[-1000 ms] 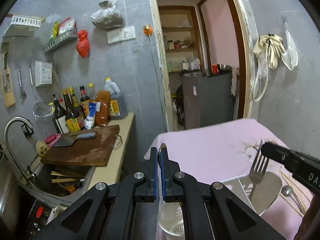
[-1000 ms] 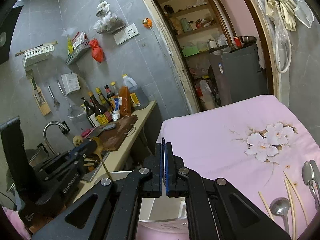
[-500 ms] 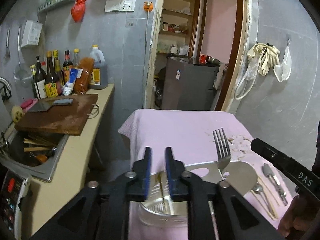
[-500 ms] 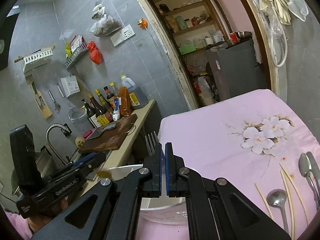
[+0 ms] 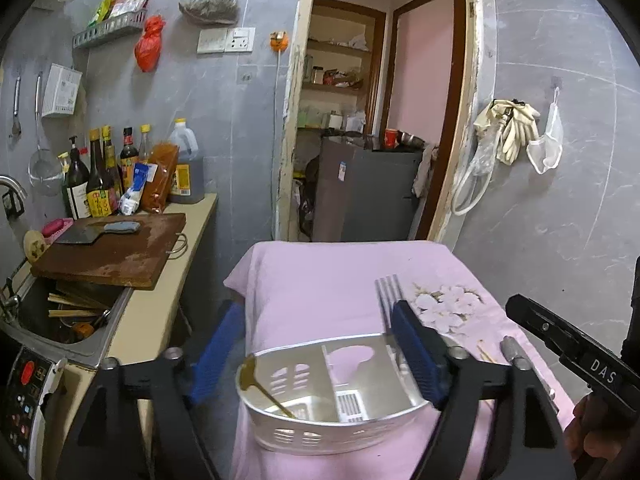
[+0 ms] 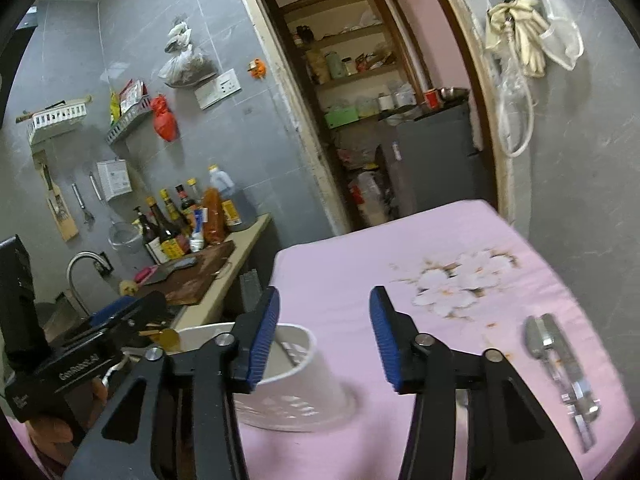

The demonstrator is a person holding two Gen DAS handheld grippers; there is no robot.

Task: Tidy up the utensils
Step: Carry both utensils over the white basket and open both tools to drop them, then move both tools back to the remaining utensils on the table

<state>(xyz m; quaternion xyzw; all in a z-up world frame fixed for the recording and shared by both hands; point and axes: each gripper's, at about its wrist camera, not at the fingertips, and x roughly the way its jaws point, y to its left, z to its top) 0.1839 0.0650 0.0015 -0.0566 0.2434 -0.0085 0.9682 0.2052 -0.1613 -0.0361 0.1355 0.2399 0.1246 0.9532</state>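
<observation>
Now your left gripper (image 5: 316, 344) stands wide apart over the white caddy (image 5: 336, 428) on the pink cloth (image 5: 332, 280); a gold spoon (image 5: 260, 384) and a fork (image 5: 388, 292) stand inside; your right gripper (image 6: 324, 336) is spread too, gripping nothing.

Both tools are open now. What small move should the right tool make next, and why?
Probably swing the right tool rightward and lower it over the metal utensils lying on the pink cloth. It is open and holds nothing, the gold spoon and the fork already stand in the white holder, and those utensils are not yet put away.
</observation>
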